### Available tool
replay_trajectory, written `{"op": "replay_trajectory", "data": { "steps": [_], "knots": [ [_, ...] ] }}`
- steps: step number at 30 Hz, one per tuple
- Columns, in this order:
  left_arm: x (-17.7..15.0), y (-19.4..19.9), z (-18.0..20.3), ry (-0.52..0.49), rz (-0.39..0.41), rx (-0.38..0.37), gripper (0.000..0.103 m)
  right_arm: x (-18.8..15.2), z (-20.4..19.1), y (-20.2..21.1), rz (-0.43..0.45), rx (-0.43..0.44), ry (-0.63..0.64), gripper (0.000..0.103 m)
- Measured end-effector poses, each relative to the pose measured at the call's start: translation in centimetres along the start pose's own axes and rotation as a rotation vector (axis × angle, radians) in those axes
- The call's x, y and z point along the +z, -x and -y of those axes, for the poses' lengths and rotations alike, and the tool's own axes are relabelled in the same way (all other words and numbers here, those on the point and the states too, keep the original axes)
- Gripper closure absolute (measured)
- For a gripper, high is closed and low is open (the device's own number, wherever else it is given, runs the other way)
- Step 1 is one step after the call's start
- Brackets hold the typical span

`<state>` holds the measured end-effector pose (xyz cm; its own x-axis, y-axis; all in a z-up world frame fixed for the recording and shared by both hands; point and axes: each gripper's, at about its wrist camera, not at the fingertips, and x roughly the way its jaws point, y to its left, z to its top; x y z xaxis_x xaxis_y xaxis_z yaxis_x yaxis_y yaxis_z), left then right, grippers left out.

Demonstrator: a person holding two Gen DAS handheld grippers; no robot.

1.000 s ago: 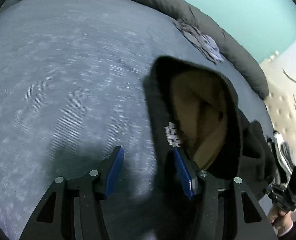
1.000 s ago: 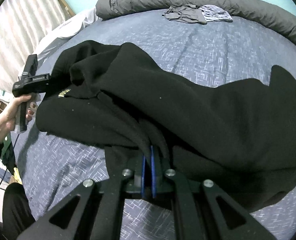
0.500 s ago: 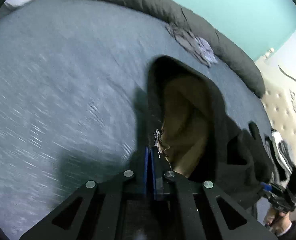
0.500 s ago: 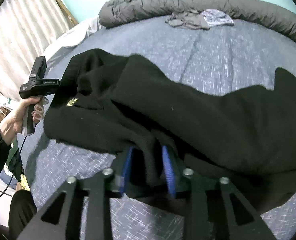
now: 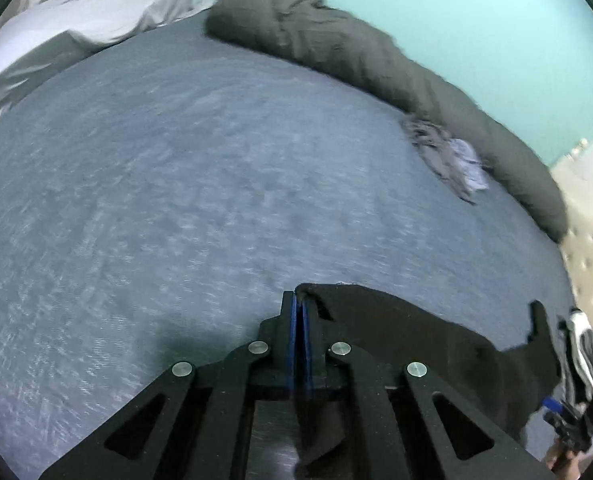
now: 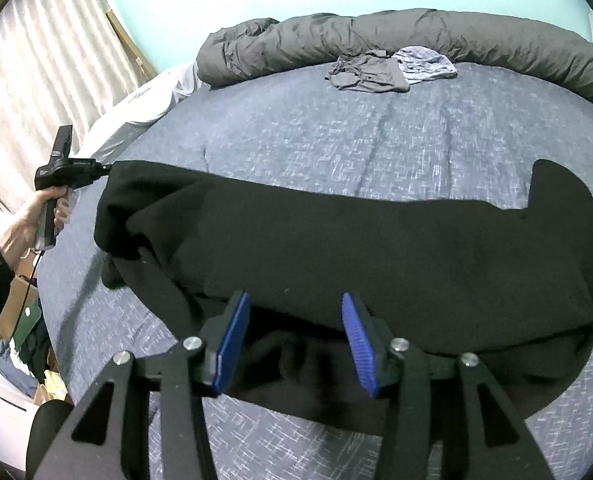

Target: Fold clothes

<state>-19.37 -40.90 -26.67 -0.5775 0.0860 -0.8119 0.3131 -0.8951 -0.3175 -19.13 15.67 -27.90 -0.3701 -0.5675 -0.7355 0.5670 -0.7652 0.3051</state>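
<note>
A black hoodie [image 6: 376, 248] lies stretched across the blue bed [image 6: 416, 140] in the right wrist view. My left gripper [image 5: 299, 304] is shut on the hoodie's edge [image 5: 396, 320] and holds it above the bed; it also shows at the left of the right wrist view [image 6: 66, 168], pinching the hoodie's left end. My right gripper [image 6: 294, 332] is open, its blue pads on either side of the hoodie's near edge, gripping nothing.
A rolled grey duvet [image 6: 416, 36] runs along the far side of the bed by the teal wall. A small pile of grey clothes [image 6: 388, 68] lies in front of it. White pillows [image 5: 76, 28] sit at the far left. A cream tufted headboard [image 5: 588, 248] is at right.
My left gripper shut on the hoodie's edge and pulled it out to the side, flattening the hood. My right gripper opened and let go of the hoodie's near edge.
</note>
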Motion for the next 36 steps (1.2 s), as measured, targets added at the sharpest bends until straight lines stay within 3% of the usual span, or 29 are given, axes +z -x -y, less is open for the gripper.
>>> {"op": "replay_trajectory", "data": {
  "steps": [3, 6, 8, 11, 15, 18, 20, 23, 29, 33, 36],
  "knots": [
    [-0.9, -1.4, -0.8, 0.005, -0.040, 0.032, 0.096, -0.2, -0.1, -0.3, -0.005, 0.002, 0.007, 0.054],
    [-1.7, 0.2, -0.8, 0.034, 0.025, 0.041, 0.082, 0.2, 0.0, -0.5, 0.002, 0.008, -0.001, 0.054],
    [-2.3, 1.8, -0.4, 0.022, 0.059, 0.033, 0.064, 0.4, -0.2, -0.4, 0.011, 0.012, 0.004, 0.054],
    [-4.1, 3.4, 1.7, -0.045, 0.044, -0.065, 0.050, 0.3, -0.3, -0.2, 0.026, 0.020, 0.008, 0.054],
    [-7.4, 3.9, 5.5, -0.159, -0.023, -0.149, 0.045, -1.1, -0.1, 0.0, 0.055, 0.046, -0.035, 0.053],
    [-9.1, 5.2, 7.5, -0.171, -0.020, -0.225, 0.042, -2.5, -0.4, 0.3, 0.074, 0.076, -0.070, 0.053],
    [-9.8, 5.4, 8.7, -0.192, -0.020, -0.222, 0.034, -3.4, -0.6, 0.5, 0.083, 0.084, -0.072, 0.053],
    [-10.0, 4.5, 9.7, -0.219, -0.036, -0.174, 0.034, -4.7, -0.8, 0.6, 0.091, 0.086, -0.070, 0.052],
    [-9.9, 2.5, 9.1, -0.168, -0.080, -0.115, 0.035, -6.2, 0.5, 0.4, 0.120, 0.128, -0.160, 0.051],
    [-9.8, 1.6, 9.4, -0.175, -0.079, -0.109, 0.035, -6.7, 1.4, 0.5, 0.140, 0.146, -0.207, 0.051],
    [-9.7, 1.1, 9.8, -0.173, -0.076, -0.112, 0.047, -6.6, 1.7, 0.6, 0.148, 0.146, -0.223, 0.051]
  ]
}}
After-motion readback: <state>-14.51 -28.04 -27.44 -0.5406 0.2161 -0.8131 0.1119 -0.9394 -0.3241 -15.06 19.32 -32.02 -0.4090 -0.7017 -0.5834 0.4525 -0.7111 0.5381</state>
